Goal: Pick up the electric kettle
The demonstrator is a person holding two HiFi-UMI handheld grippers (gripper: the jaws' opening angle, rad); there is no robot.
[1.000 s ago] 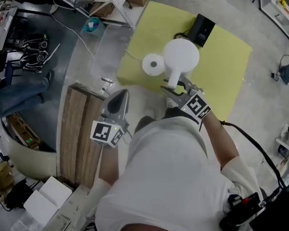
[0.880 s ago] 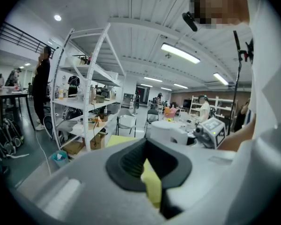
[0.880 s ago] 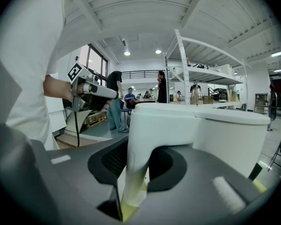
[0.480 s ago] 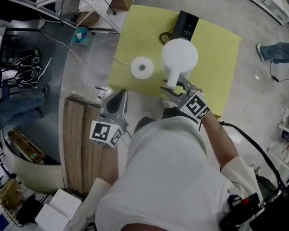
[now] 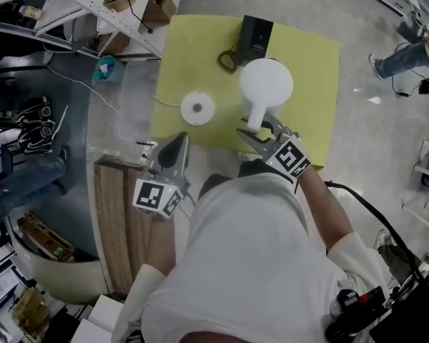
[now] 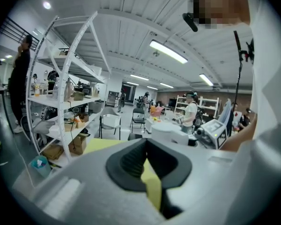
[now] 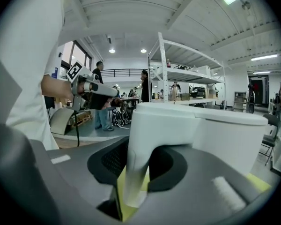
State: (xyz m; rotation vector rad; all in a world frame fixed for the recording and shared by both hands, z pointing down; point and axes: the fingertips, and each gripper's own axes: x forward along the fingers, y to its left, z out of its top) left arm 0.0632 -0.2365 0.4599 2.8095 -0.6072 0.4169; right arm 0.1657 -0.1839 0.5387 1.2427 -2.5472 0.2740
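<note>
The white electric kettle [image 5: 267, 83] hangs above the yellow mat [image 5: 311, 63], clear of its round white base [image 5: 198, 108], which lies on the mat to its left. My right gripper [image 5: 261, 128] is shut on the kettle's handle [image 7: 139, 139], and the white body [image 7: 225, 135] fills the right gripper view ahead of the jaws [image 7: 136, 172]. My left gripper [image 5: 176, 145] hovers near the mat's near left corner, its jaws shut with nothing held [image 6: 150, 175].
A black box [image 5: 257, 36] with a coiled cord sits at the mat's far edge. A wooden pallet [image 5: 114, 213] lies on the floor at left. White shelving [image 6: 70, 93] stands far left, with a teal object [image 5: 106, 68] below it. People stand in the background.
The mat, base and black box have slid left and down in the head view as the person moved. Both grippers and the held kettle keep their places in the picture.
</note>
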